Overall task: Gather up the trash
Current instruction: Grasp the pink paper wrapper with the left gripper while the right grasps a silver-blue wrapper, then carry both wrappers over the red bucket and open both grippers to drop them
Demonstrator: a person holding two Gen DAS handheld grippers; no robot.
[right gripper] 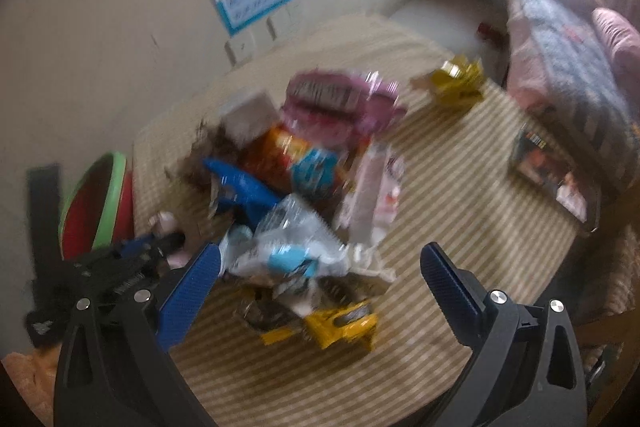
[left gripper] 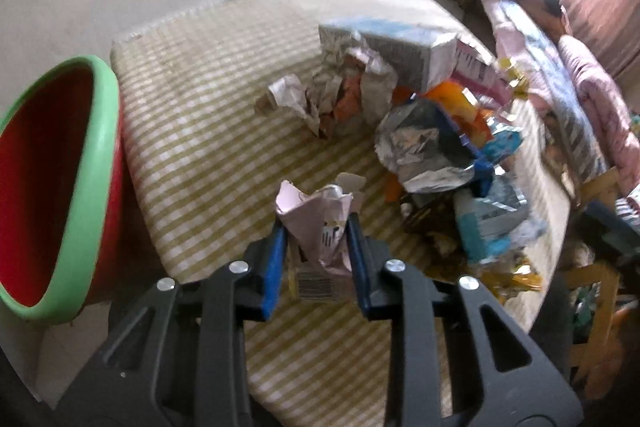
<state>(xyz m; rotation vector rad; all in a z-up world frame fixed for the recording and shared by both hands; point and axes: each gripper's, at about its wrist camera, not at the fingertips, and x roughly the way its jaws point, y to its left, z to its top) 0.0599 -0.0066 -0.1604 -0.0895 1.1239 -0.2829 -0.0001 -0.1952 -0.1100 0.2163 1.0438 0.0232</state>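
Left gripper (left gripper: 316, 227) – blue pads pinched on a crumpled pale pink paper carton (left gripper: 320, 223), which stands upright between the jaws, its barcoded base on the yellow-and-white striped tablecloth (left gripper: 192, 131). The red plastic bin with green rim (left gripper: 86, 187) sits at the table's left edge, left of the held carton, mouth tilted toward it; judged next move is a lift and a swing leftward to the bin. Left hand is clearly the nearer one to the bin. Right gripper (right gripper: 320, 269) – jaws wide, holding nothing, poised over the near edge of the wrapper pile, a crumpled clear-and-blue plastic wrapper (right gripper: 288, 247) between its pads, a yellow foil wrapper (right gripper: 340, 323) just nearer
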